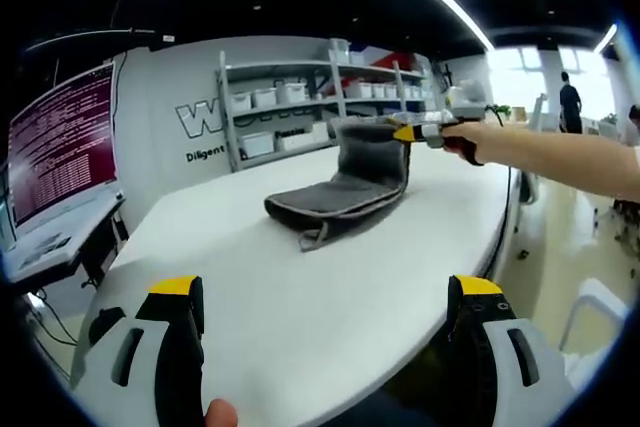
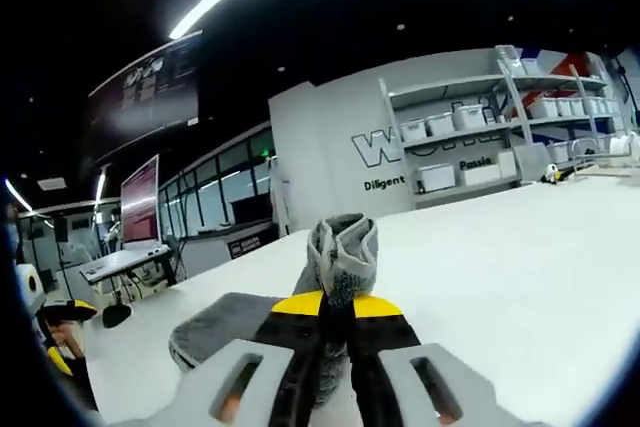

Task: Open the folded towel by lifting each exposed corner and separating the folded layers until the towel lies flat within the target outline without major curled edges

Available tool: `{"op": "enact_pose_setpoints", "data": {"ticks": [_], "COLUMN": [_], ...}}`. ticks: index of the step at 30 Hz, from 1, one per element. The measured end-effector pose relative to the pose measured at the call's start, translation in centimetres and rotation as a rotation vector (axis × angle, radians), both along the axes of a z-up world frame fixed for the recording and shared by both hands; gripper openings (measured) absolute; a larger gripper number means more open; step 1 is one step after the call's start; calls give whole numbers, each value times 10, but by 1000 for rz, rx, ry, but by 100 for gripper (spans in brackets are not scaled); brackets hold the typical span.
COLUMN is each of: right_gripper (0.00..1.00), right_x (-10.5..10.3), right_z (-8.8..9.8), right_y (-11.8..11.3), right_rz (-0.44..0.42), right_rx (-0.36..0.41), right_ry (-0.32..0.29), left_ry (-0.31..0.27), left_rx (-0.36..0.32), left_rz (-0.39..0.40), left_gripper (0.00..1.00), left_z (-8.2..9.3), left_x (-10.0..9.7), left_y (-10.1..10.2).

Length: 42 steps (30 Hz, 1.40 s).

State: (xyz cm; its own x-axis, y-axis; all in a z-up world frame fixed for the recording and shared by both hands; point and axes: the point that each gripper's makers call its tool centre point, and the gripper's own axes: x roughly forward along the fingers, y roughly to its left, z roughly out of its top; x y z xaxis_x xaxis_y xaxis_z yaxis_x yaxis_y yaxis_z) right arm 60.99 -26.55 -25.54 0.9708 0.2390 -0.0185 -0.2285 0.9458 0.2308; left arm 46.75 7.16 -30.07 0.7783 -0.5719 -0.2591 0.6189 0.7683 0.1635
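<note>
While the right gripper (image 2: 335, 309) pinches a corner of the grey towel (image 1: 345, 187) with jaws closed, lifting it off the white table (image 1: 300, 277), the rest lies folded. Left gripper (image 1: 325, 297) hangs well back, jaws wide apart, holding nothing.

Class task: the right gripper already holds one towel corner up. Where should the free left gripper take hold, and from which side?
Grip the towel at its low near corner, where a loose edge hangs out. Bring the open left gripper in from its own side, low over the table.
</note>
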Motion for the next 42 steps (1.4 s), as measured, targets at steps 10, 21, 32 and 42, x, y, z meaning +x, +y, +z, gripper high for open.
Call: {"op": "enact_pose_setpoints", "data": {"ticks": [10,21,32,42], "right_gripper": [4,4,4,4], "right_x": [-5,-6,-1,1], "right_z": [-42,-72,-79,-81], "right_y": [-39,-48,-52,-51], "right_rz": [-85,-70,15,113], "right_rx": [4,-56,-196,-305], "right_ry": [94,165,159,108], "left_ry": [11,45,76,57], "left_rx": [13,40,11,-61], "left_rz": [-5,-26,-38,-50], "left_gripper": [100,100,100,100], "left_z": [-5,-17,-24,-25], "left_x": [3,17,60,99], "left_y": [-5,-24,-38,-39]}}
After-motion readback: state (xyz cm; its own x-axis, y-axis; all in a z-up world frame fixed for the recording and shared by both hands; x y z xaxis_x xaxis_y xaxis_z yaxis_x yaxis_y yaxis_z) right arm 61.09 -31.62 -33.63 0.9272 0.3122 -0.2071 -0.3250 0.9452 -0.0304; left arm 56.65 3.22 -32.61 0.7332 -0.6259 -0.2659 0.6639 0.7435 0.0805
